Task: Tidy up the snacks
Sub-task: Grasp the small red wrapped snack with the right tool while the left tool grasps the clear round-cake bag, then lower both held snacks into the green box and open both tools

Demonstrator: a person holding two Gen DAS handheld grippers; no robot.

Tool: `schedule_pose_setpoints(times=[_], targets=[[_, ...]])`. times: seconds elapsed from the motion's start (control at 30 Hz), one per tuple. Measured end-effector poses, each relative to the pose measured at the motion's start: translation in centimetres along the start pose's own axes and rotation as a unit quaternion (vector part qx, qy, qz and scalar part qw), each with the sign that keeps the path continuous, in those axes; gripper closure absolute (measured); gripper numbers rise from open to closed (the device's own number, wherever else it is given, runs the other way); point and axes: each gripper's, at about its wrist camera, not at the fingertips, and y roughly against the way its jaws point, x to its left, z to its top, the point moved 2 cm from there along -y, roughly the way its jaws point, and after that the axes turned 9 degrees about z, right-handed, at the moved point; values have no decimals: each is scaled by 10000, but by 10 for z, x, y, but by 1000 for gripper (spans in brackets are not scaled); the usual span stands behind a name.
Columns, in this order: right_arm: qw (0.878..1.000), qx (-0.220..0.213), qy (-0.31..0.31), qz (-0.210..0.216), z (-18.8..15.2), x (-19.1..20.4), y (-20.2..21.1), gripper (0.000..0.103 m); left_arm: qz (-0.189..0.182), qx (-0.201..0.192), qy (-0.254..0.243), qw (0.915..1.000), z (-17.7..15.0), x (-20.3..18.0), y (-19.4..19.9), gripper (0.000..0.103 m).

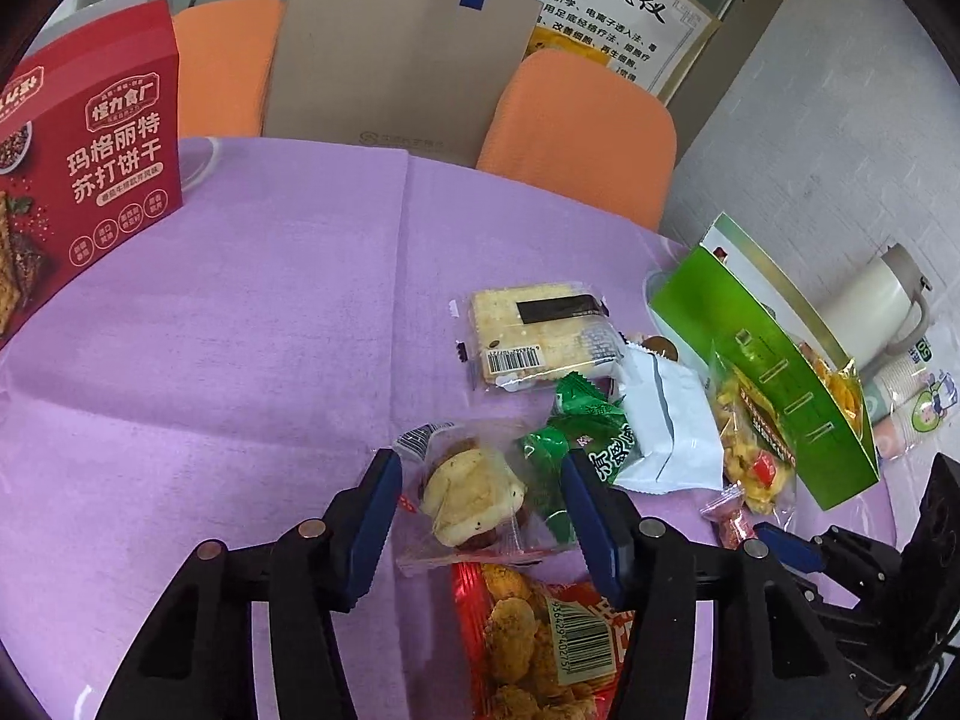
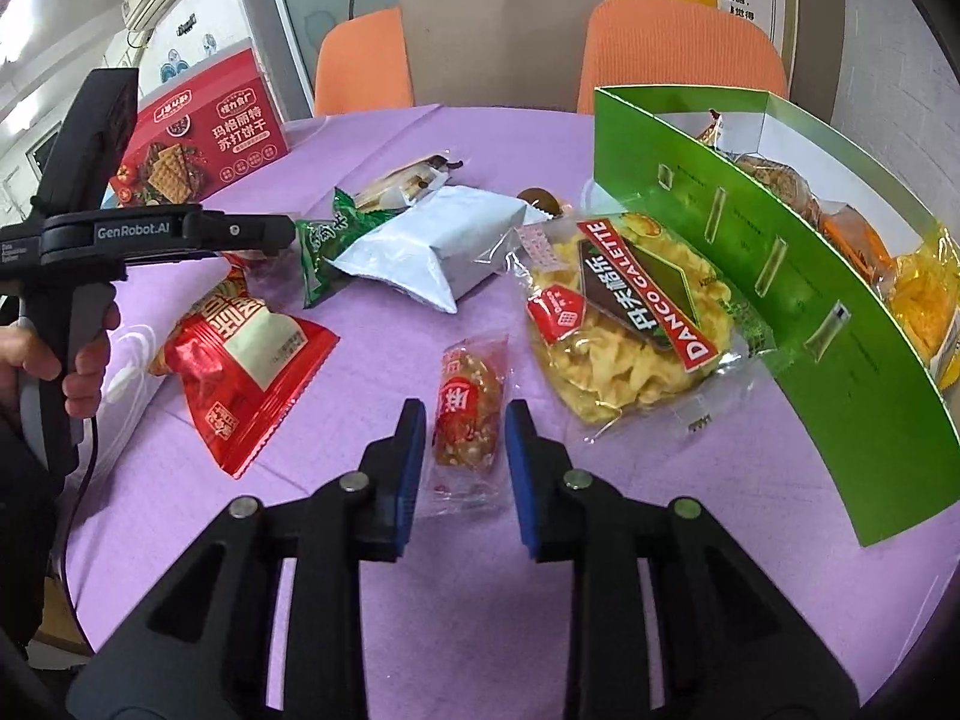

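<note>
Loose snacks lie on a purple tablecloth (image 1: 240, 312). My left gripper (image 1: 480, 459) straddles a clear-wrapped pastry (image 1: 468, 498); its blue pads stand at the wrapper's edges without squeezing it, so it is open. A red bag of crackers (image 1: 540, 630) lies just below it. My right gripper (image 2: 465, 409) is shut on a small red-wrapped snack (image 2: 468, 414) that lies on the cloth. An open green box (image 2: 750, 276) holding several snack packs stands to its right. A red cracker box (image 1: 90, 180) stands at the far left.
A white pouch (image 2: 432, 240), a green candy pack (image 2: 327, 246), a yellow galette bag (image 2: 624, 324) and a cracker pack (image 1: 534, 336) crowd the middle. Two orange chairs (image 1: 576, 132) and a brown paper bag (image 1: 390, 60) stand behind the table. A white kettle (image 1: 882, 306) is far right.
</note>
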Motion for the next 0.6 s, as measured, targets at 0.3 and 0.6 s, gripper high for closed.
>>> schedule_pose_setpoints(times=[0.3,0.6], targets=[[9998,84,104,-142,2,4,-9,81,-116,38,82,9999,-2,3,0,50],[9983,-570,140,50,7,15,36,81,-538,-424,61,9976,-4,-9,60,58]])
